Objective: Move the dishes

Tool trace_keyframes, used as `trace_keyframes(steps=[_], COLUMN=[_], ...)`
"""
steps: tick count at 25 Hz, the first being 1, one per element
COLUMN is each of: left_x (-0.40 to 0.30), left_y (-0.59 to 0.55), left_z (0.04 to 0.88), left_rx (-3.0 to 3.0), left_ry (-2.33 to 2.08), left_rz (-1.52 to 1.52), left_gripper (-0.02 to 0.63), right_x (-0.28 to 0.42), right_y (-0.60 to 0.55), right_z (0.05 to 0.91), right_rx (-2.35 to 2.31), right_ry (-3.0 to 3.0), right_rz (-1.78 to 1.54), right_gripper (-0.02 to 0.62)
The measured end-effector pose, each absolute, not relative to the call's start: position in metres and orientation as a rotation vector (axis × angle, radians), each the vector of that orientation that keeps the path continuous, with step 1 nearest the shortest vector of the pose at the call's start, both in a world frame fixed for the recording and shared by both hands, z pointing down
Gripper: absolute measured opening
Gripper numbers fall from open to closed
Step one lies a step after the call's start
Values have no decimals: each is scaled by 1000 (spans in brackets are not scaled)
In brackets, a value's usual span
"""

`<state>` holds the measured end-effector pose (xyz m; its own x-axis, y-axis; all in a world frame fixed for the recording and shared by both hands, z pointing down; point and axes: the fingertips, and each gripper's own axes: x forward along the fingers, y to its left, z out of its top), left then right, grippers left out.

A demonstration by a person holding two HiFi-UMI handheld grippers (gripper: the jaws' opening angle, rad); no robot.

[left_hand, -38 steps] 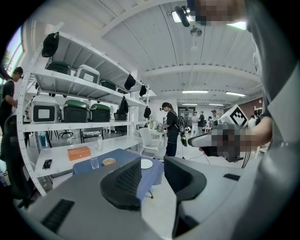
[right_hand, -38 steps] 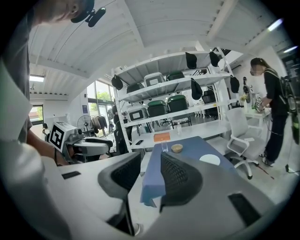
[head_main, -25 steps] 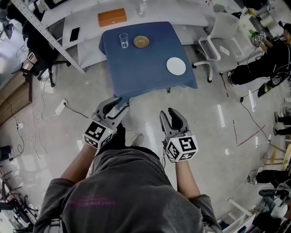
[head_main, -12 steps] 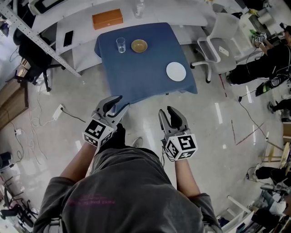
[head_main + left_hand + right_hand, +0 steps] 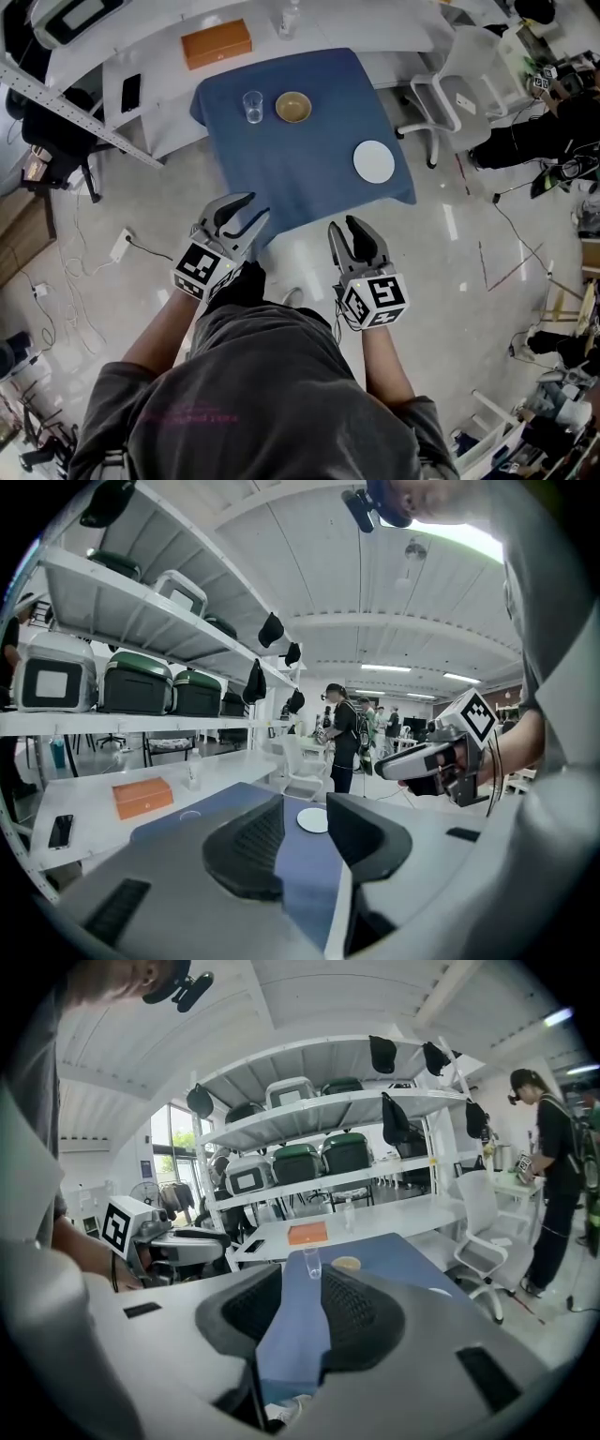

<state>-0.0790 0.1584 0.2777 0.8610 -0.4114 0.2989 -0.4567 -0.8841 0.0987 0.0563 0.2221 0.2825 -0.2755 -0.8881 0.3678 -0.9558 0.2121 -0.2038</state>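
Standing short of the counter [image 5: 281, 178], draped in a blue cloth [image 5: 319, 84]. Holding left tongs [image 5: 251, 208] out front at waist height, jaws apart, empty; only cloth and far dishes seen through the gap in the left gripper view. Holding right tongs [image 5: 345, 230] alongside, also spread apart, empty; well apart from the left pair, both over the pale floor [image 5: 441, 281]. Left tongs tip overlapping the counter's near corner in the head view; contact impossible to tell.

Dishes all on the cloth, untouched:
- clear glass [image 5: 253, 105] upright at the far left
- tan bowl [image 5: 293, 107] just beside the glass, to its right, not touching
- white plate [image 5: 374, 161] alone near the right edge, well apart from the other two

Behind the counter, on a white desk [image 5: 169, 70]: orange box [image 5: 217, 44], dark phone [image 5: 129, 92], small bottle [image 5: 289, 14]. White chair [image 5: 459, 75] off the far right corner. Shelves [image 5: 319, 1162] with cases in the right gripper view behind the desk. Other people at the room's right side.
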Motion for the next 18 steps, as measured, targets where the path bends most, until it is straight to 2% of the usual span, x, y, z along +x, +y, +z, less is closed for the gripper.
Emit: trace_keyframes(steps=[18], left_x=[-95], left_y=[52], left_z=[285], left_rx=[2925], left_ry=[-478], left_rz=[418], left_gripper=[140], right_x=[28], right_y=[121], right_z=[290], right_rx=[1890], right_ry=[-2171], right_rz=[630], right_gripper=[115])
